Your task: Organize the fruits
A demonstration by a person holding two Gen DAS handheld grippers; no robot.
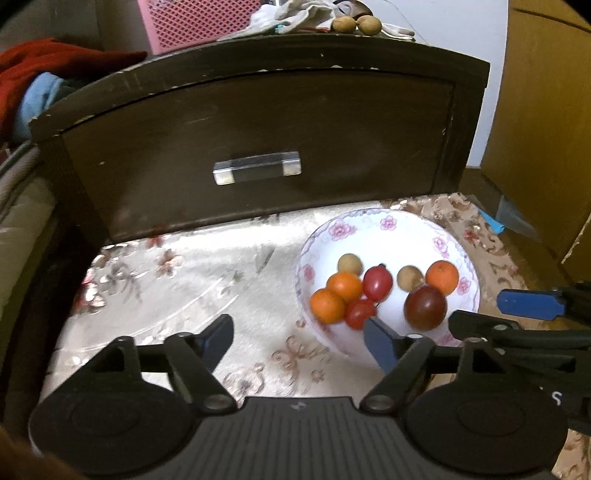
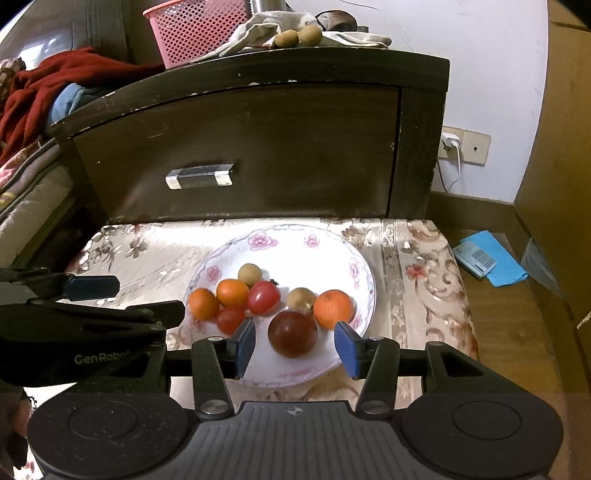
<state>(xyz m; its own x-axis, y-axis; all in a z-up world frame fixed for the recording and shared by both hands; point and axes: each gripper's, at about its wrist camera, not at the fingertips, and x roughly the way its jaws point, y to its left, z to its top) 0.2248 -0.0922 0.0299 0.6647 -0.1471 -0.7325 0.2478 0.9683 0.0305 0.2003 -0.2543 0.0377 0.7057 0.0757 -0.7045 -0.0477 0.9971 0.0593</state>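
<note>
A white floral bowl (image 1: 391, 225) (image 2: 354, 258) sits on a patterned cloth and holds several fruits: three oranges (image 2: 333, 308), red tomatoes (image 2: 263, 297), a large dark red tomato (image 2: 292, 333) (image 1: 424, 307) and two small brown fruits (image 2: 250, 274). My right gripper (image 2: 294, 350) is open, its blue pads on either side of the dark tomato, near the bowl's front. My left gripper (image 1: 299, 339) is open and empty, left of the bowl, its right finger by the bowl's front rim. Each gripper shows in the other's view.
A dark wooden cabinet (image 1: 258, 122) with a drawer handle (image 1: 256, 168) stands right behind the cloth. On top lie two brown fruits (image 2: 299, 36), a cloth and a pink basket (image 2: 195, 29). A blue packet (image 2: 487, 258) lies on the floor at right.
</note>
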